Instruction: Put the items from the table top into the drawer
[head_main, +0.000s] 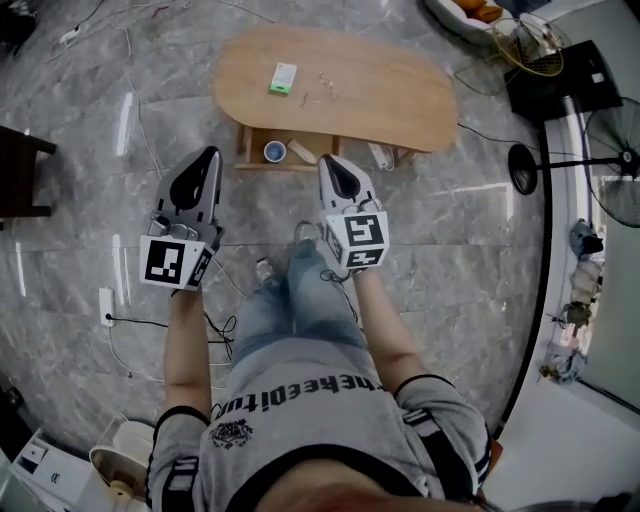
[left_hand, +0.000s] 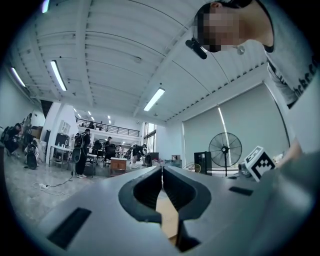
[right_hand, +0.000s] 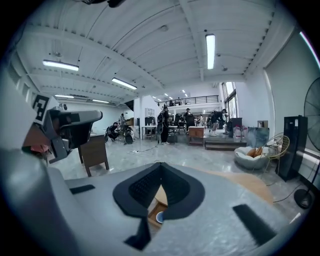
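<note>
Marble floor (head_main: 80, 90). Dark stool (head_main: 20, 175) far left; fan (head_main: 522, 168) and black box (head_main: 560, 80) at right; power strip (head_main: 106, 306) lower left.

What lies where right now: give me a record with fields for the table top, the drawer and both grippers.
table top: green-and-white box; a few small pieces beside it
drawer: open; a small round blue thing inside
left gripper: jaws together, nothing between them
right gripper: jaws together, nothing between them
task: box not yet in drawer
</note>
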